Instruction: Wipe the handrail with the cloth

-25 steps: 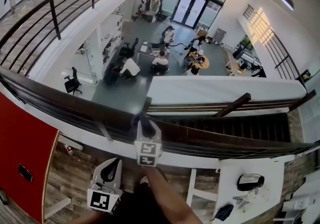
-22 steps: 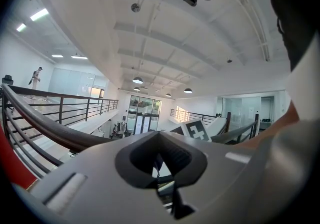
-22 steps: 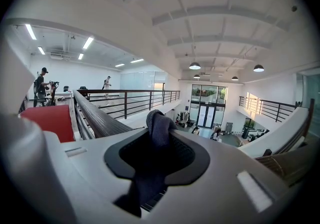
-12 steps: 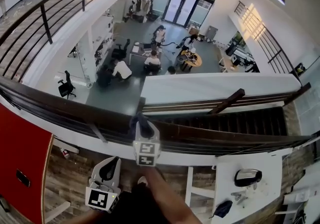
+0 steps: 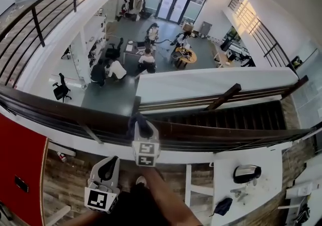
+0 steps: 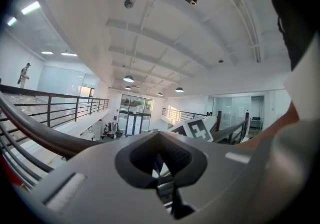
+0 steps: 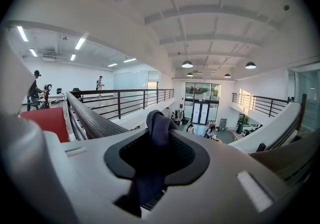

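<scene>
Wiping: right gripper [image 5: 141,125] pinches cloth [image 7: 159,124] against handrail [image 5: 60,111].
Judged soft, light (pinch its bunched middle); left gripper [image 5: 110,163], 7 o'clock, pressed together, empty.

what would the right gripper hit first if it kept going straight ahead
Likely the handrail: the cloth in the right gripper sits at it in the head view. Depth is unclear; past the rail, only open atrium lies ahead.

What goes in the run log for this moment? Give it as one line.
right gripper: shut on cloth, at handrail | left gripper: shut, empty, held back from handrail
</scene>
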`<state>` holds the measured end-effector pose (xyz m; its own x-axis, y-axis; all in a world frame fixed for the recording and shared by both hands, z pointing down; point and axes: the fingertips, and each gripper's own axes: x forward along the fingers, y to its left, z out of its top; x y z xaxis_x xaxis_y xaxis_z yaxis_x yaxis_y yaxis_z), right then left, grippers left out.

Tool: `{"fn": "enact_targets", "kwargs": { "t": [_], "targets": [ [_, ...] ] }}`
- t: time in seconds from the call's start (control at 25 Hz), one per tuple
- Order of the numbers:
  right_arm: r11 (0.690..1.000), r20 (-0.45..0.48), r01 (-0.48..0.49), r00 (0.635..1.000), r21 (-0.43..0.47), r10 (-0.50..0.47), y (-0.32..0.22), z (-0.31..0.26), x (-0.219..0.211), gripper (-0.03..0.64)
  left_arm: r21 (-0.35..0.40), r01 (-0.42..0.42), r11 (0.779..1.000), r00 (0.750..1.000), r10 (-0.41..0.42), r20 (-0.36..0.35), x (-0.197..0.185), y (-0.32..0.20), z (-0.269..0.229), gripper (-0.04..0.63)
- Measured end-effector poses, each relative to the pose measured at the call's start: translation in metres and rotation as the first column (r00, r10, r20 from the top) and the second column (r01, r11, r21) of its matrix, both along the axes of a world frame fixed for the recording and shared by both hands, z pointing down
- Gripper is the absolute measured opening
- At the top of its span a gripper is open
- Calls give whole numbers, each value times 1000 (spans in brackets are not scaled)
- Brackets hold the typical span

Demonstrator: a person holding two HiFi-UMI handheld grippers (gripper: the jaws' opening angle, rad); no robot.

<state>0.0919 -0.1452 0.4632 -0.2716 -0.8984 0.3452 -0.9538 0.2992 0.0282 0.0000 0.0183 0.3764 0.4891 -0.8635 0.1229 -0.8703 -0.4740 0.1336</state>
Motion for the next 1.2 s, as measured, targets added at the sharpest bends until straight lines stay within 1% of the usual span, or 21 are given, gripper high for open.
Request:
{"fn": "enact_targets", "kwargs": {
  "t": [0.16, 0.36, 0.64, 0.76, 0.96, 1.2],
  "targets": [
    [1000, -21, -9, 1000, -6, 9, 1, -1, 8, 94, 18, -18, 1000, 1000, 19, -8, 8, 0, -3, -2],
    [1000, -32, -9, 999, -7, 9, 2, -3, 17, 95, 14, -24, 1000, 1000, 24, 2, 14, 0, -5, -2],
    [1000, -11, -12, 1000, -14, 12, 0, 0, 30, 94, 19, -32, 999, 999, 32, -7, 27, -4, -6, -2],
    [1000, -1, 1, 1000, -13, -1, 2, 0, 33, 94, 26, -31, 999, 999, 31, -15, 32, -5, -7, -2],
    [1000, 0, 22, 1000, -15, -22, 1, -1, 35, 94, 14, -21, 1000, 1000, 22, -23, 39, -10, -8, -2],
    [999, -10, 33, 999, -12, -33, 2, -2, 37, 94, 16, -16, 1000, 1000, 16, 6, 43, -12, -6, -2]
  ]
}}
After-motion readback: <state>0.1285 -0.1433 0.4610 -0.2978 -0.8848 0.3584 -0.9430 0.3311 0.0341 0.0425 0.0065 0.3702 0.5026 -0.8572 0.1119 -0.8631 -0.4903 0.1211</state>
